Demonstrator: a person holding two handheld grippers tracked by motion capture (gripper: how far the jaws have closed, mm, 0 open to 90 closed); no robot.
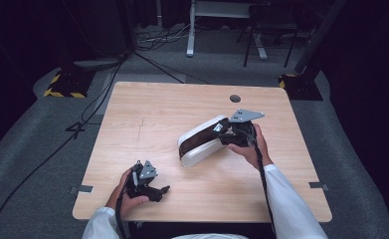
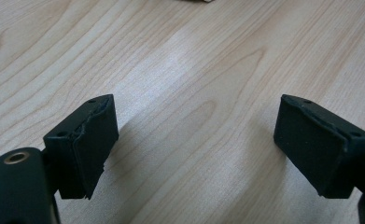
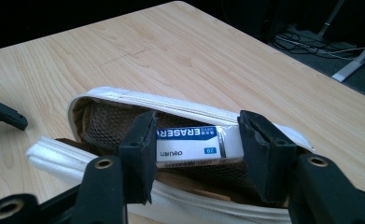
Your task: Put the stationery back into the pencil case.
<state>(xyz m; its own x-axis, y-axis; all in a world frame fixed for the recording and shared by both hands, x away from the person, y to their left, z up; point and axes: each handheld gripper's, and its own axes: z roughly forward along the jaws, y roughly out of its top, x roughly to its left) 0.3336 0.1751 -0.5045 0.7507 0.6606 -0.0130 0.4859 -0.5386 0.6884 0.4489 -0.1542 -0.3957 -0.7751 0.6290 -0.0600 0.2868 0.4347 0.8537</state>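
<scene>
the left gripper [image 1: 158, 190] rests on the bench [image 1: 147, 109] near its front edge, jaws released and empty. the right gripper [image 3: 196, 144] has its jaws clenched on the eraser [image 3: 196, 140], inside the open white pencil case [image 1: 197, 142] mid-bench.

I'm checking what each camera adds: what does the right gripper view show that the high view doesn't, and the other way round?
Right gripper view alone: the right gripper is shut on a white eraser with a blue label, inside the open white pencil case with its brown lining. High view alone: the left gripper resting open near the table's front edge, both sleeves, and the floor with its cables. Shared: the pencil case, the right gripper at its mouth and the wooden table.
</scene>
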